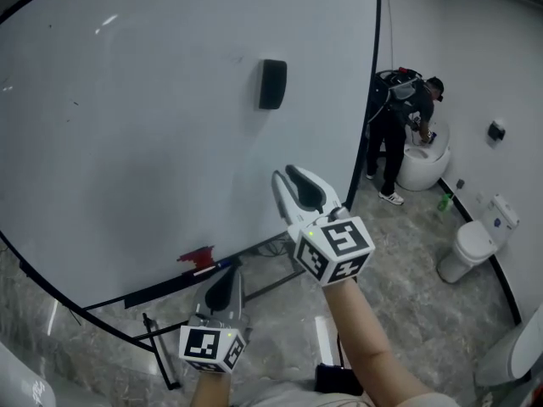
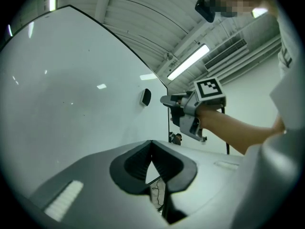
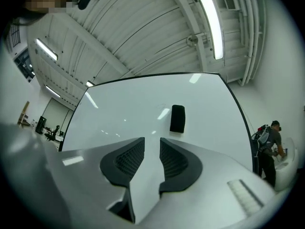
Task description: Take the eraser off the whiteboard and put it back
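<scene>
At the bottom of the frame, the left gripper (image 1: 231, 275) sits low with its jaws pressed together on nothing, while the right gripper (image 1: 286, 176), raised at centre, has its jaws slightly spread and empty. Beyond them the black eraser (image 1: 272, 84) clings upright to the whiteboard (image 1: 127, 134), upper centre. A person (image 1: 399, 134) bends over at far upper right.

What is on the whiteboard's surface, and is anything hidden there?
A black eraser sticks to the whiteboard, near its right edge. The rest looks almost blank. The patch of board under the eraser is covered.
</scene>
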